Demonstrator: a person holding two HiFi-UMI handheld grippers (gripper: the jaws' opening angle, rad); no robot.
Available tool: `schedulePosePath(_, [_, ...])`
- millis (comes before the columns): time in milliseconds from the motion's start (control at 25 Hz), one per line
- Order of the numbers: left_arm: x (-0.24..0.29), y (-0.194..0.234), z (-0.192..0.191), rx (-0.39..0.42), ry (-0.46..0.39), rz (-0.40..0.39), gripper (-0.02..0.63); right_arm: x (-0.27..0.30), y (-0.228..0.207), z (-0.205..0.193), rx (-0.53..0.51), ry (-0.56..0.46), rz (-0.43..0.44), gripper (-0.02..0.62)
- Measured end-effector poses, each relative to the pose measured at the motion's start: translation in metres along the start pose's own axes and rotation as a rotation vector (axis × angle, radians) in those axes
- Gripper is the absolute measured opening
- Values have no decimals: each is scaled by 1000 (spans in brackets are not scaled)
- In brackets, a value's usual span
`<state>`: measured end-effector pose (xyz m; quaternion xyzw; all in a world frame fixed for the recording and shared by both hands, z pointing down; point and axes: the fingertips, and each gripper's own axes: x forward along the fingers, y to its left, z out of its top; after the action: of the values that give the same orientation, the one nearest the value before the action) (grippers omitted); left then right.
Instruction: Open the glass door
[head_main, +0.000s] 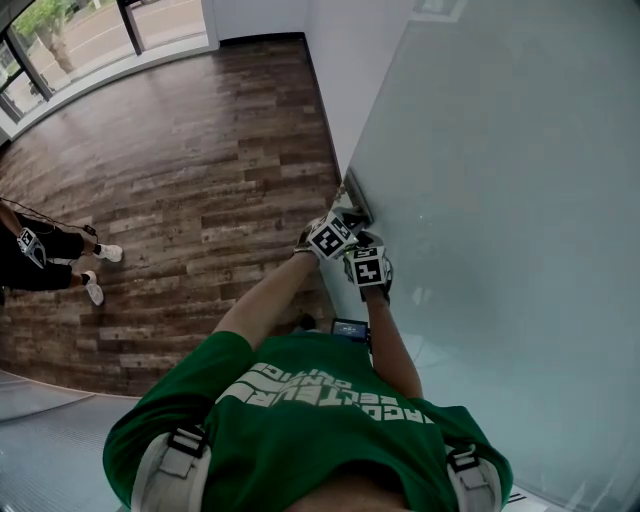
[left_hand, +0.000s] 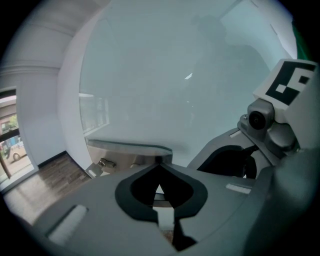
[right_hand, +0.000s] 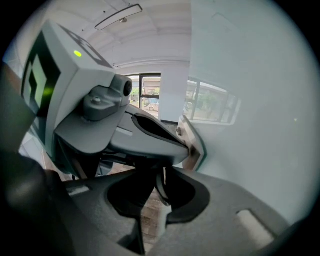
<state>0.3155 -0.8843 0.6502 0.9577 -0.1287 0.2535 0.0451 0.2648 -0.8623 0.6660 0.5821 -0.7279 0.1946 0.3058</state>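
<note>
Pretty much everything from 12 round to 5 o'clock is walled off by the big frosted pale-green glass door panel (head_main: 500, 200), and the white wall (head_main: 335, 60) shuts 12 behind it. At the door's edge the brushed metal fitting (head_main: 357, 200) sticks out, with the left gripper (left_hand: 160, 161) and right gripper (head_main: 366, 243) jammed together, no gap between. Open room is over the brown wood plank floor (head_main: 200, 170), 8 to 11 o'clock. A person in black shorts (head_main: 40, 255) stands at 9, well apart.

daylight from windows | soft shadows | fisheye edge vignetting
</note>
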Motion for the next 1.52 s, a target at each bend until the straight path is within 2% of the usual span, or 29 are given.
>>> schedulePosePath(760, [15, -6, 14, 1, -14, -24, 6, -4, -21, -1, 19, -16, -38, 60])
schedulePosePath(1000, [8, -10, 12, -98, -50, -60, 5, -7, -17, -2, -8, -56, -72, 63])
schedulePosePath(1080, [2, -18, 13, -104, -55, -90, 8, -12, -19, -3, -7, -62, -91, 72])
schedulePosePath(1280, [-26, -33, 28, -102, -149, -138, 8, -32, -25, -1, 1, -91, -143, 89])
schedulePosePath(1400, [-49, -34, 32, -133, -205, -135, 8, -52, -28, 9, 7, -128, -179, 89])
schedulePosePath(1520, [-73, -36, 24, -151, -230, -122, 8, -64, -23, 12, 5, -147, -177, 87])
